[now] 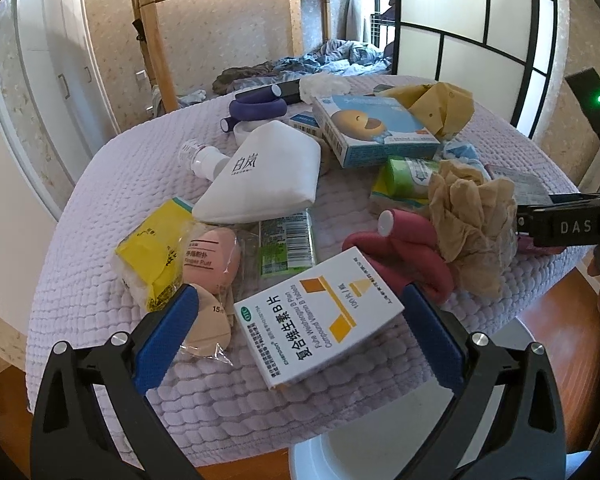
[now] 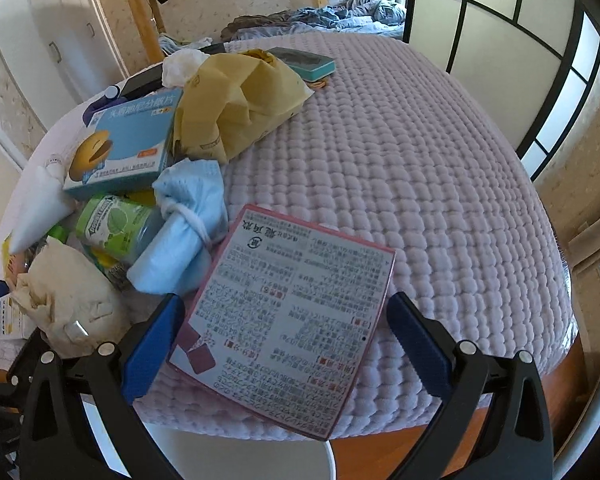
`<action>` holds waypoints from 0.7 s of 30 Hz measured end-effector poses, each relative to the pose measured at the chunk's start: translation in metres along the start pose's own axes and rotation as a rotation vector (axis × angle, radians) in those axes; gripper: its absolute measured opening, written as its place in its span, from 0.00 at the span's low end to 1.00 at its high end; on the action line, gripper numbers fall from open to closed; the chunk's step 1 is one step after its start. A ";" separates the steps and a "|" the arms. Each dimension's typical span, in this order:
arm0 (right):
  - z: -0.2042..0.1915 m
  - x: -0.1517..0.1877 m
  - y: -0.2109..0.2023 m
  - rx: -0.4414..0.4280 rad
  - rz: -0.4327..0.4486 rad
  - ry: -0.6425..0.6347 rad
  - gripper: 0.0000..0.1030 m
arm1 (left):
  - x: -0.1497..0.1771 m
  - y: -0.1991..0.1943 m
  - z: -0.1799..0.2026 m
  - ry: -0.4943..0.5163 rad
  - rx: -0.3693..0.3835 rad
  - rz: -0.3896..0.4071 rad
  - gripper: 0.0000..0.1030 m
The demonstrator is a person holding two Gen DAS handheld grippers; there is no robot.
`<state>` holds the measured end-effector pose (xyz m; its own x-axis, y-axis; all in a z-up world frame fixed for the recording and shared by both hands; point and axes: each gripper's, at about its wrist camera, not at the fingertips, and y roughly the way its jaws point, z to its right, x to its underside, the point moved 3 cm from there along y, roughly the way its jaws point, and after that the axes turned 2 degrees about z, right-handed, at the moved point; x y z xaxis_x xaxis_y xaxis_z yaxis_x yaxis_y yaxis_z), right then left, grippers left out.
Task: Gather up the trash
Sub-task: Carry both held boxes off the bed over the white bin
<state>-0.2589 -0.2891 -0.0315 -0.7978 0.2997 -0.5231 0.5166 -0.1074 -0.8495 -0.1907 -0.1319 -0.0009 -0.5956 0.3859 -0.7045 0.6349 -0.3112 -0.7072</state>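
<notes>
On the quilted table (image 1: 100, 208), the left gripper (image 1: 300, 312) spreads wide around a vitamin box (image 1: 320, 316) lying skewed between its fingers; rightward, the right gripper (image 2: 286, 320), also released, straddles a printed packet (image 2: 292, 320) whose long axis runs toward it.

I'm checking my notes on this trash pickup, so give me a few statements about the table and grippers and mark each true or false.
1. The left gripper is open around the vitamin B box. True.
2. The right gripper is shut on the blue face mask. False: it is open, with the printed pink-edged packet between its fingers.
3. The crumpled yellow paper bag lies on the quilted cloth. True.
4. The white pouch hangs in the air. False: it rests on the table.
</notes>
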 end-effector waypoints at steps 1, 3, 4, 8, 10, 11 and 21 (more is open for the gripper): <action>0.000 0.001 -0.001 -0.002 0.003 -0.004 0.96 | 0.000 0.000 0.000 0.005 0.002 0.001 0.95; 0.000 0.003 -0.004 -0.006 0.016 -0.013 0.90 | 0.000 -0.001 0.001 0.022 0.007 0.004 0.90; 0.000 0.004 -0.005 -0.009 0.021 -0.018 0.88 | 0.000 -0.001 0.001 0.026 0.011 0.005 0.89; 0.001 0.006 -0.009 -0.020 0.028 -0.025 0.88 | 0.000 -0.004 0.000 0.026 0.044 0.005 0.79; 0.001 0.006 -0.010 -0.023 0.031 -0.025 0.88 | 0.000 -0.004 -0.001 0.025 0.060 0.005 0.72; 0.003 0.008 -0.013 -0.025 0.033 -0.025 0.87 | 0.000 -0.005 -0.001 0.024 0.068 0.003 0.72; 0.013 0.013 -0.037 -0.058 0.066 0.040 0.86 | -0.004 -0.011 -0.008 0.022 0.130 0.011 0.72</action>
<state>-0.2925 -0.2931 -0.0082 -0.7487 0.3319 -0.5739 0.5858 -0.0739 -0.8071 -0.1915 -0.1235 0.0102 -0.5770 0.4000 -0.7121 0.5715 -0.4251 -0.7019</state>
